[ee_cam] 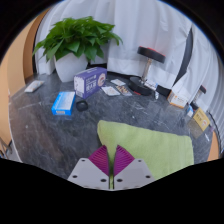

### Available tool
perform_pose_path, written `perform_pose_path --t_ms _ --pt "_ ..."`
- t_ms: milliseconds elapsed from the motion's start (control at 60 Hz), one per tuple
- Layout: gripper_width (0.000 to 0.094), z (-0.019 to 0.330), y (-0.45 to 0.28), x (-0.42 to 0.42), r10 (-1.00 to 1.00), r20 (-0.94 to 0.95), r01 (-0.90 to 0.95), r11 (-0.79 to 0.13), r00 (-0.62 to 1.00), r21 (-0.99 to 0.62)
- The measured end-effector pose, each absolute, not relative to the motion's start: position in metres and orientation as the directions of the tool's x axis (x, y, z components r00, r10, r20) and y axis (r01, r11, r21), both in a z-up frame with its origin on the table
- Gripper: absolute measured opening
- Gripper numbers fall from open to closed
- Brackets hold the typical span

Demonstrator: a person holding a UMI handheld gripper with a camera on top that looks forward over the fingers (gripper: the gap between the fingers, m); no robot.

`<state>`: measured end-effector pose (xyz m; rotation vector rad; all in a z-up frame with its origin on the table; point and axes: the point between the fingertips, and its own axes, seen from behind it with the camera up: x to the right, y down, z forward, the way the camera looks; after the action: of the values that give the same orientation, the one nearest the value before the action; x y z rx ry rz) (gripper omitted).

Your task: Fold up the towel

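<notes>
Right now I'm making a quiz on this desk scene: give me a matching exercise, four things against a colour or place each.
Things:
1. towel
2. potted plant
3. small blue pack
4. gripper

Descriptions:
a. green leaves, white pot
b. lying near the purple box
c. yellow-green, on the table
d. pink pads, at the towel's near edge

Pairs: 1-c, 2-a, 3-b, 4-d

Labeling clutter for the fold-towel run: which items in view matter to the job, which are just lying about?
Job:
- green towel, flat on the dark table, just ahead of the jaws
- gripper, jaws nearly closed, holding nothing

Lying about:
- potted plant
- purple box
- blue pack
- black stool
</notes>
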<state>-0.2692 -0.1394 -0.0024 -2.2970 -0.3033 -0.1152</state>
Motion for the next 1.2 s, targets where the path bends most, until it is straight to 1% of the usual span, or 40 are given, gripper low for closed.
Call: perform_pose_path --t_ms 67,133,217,283,333,367,433,500,517,567,600,617,667,683,717,800,883,1033,1200 --pt "0.0037 0.029 -0.139 -0.28 0.197 0.088 0.196 -0.638 0.976 -0.744" --pt "0.0037 0.074 -0.134 -0.292 0.196 -0.037 0.092 -0.608 0.98 -0.788" --pt "0.0037 0.133 -0.127 -0.275 0.17 -0.194 -0.063 -0.576 0.966 -0.815" --pt "0.0037 0.152 -0.118 -0.248 0.123 -0.254 -0.147 -0.552 0.959 -0.821" --pt "0.0036 0.153 -0.111 -0.213 0.091 -0.273 -0.18 -0.553 0.958 -0.814" --pt "0.0036 0.145 -0.108 -0.189 0.064 -0.271 -0.191 -0.557 0.961 -0.809" --pt "0.0043 0.114 -0.109 -0.145 0.002 -0.246 -0.198 -0.59 0.969 -0.783" --pt "0.0103 0.08 -0.107 -0.11 -0.039 -0.23 -0.204 -0.621 0.972 -0.757" --pt "0.0123 0.072 -0.107 -0.102 -0.048 -0.223 -0.202 -0.63 0.974 -0.75" --pt "0.0255 0.05 -0.111 -0.079 -0.071 -0.188 -0.188 -0.656 0.98 -0.731" --pt "0.0408 0.041 -0.113 -0.061 -0.091 -0.15 -0.172 -0.666 0.984 -0.726" --pt "0.0453 0.036 -0.114 -0.053 -0.102 -0.131 -0.166 -0.666 0.986 -0.727" --pt "0.0729 0.033 -0.117 -0.029 -0.128 -0.077 -0.144 -0.664 0.989 -0.734" --pt "0.0793 0.034 -0.118 -0.022 -0.139 -0.064 -0.141 -0.661 0.988 -0.737" --pt "0.0857 0.04 -0.122 -0.011 -0.146 -0.049 -0.134 -0.657 0.988 -0.742" --pt "0.085 0.058 -0.134 0.0 -0.16 -0.021 -0.118 -0.632 0.987 -0.766" --pt "0.0847 0.087 -0.15 0.004 -0.157 0.018 -0.083 -0.612 0.987 -0.787" --pt "0.0849 0.139 -0.193 -0.026 -0.131 0.044 -0.04 -0.575 0.99 -0.817" --pt "0.0848 0.184 -0.262 -0.07 -0.146 0.045 -0.044 -0.554 0.988 -0.831"
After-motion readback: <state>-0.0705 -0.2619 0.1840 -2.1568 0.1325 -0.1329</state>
